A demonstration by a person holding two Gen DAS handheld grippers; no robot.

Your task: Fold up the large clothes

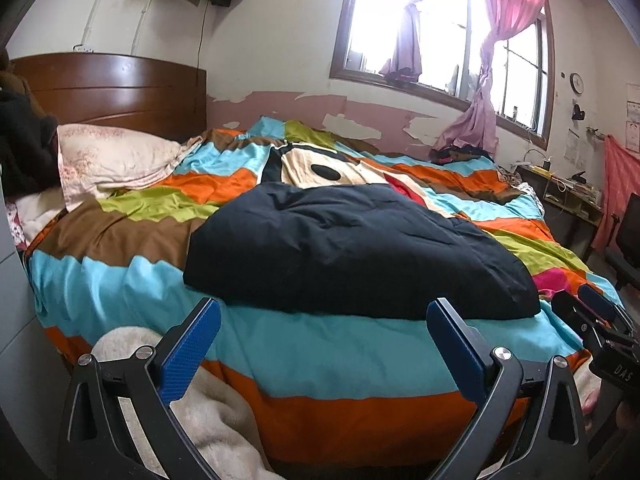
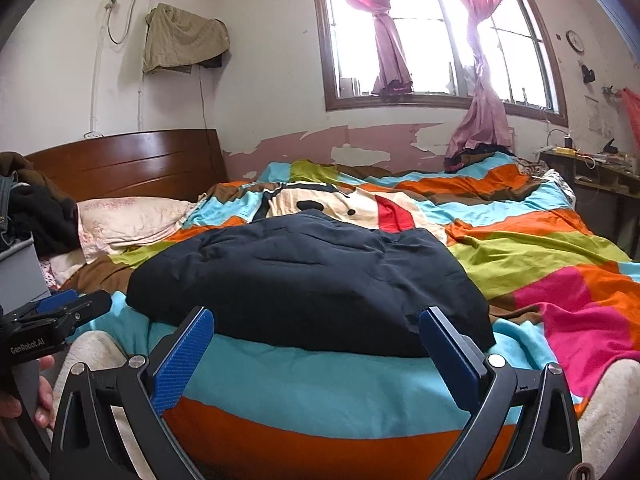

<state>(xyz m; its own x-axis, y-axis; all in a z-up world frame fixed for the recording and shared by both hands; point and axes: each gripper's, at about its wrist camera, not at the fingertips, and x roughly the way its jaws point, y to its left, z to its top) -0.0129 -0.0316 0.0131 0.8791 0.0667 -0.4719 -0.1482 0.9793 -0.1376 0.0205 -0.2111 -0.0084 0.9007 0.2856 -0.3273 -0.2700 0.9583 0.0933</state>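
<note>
Each gripper, left gripper [image 1: 324, 312] and right gripper [image 2: 316, 322], is built of black frames with silver screws; textured blue pads [image 1: 191, 350] are fitted inside, beside white lettering.

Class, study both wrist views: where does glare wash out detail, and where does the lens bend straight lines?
Left wrist view: the window blows out to white, hazing the pink curtain; the headboard and walls bow. Right wrist view: milder glare at the same window; the frame curves, corners vignette black. The dark garment shows little fold detail in either.
</note>
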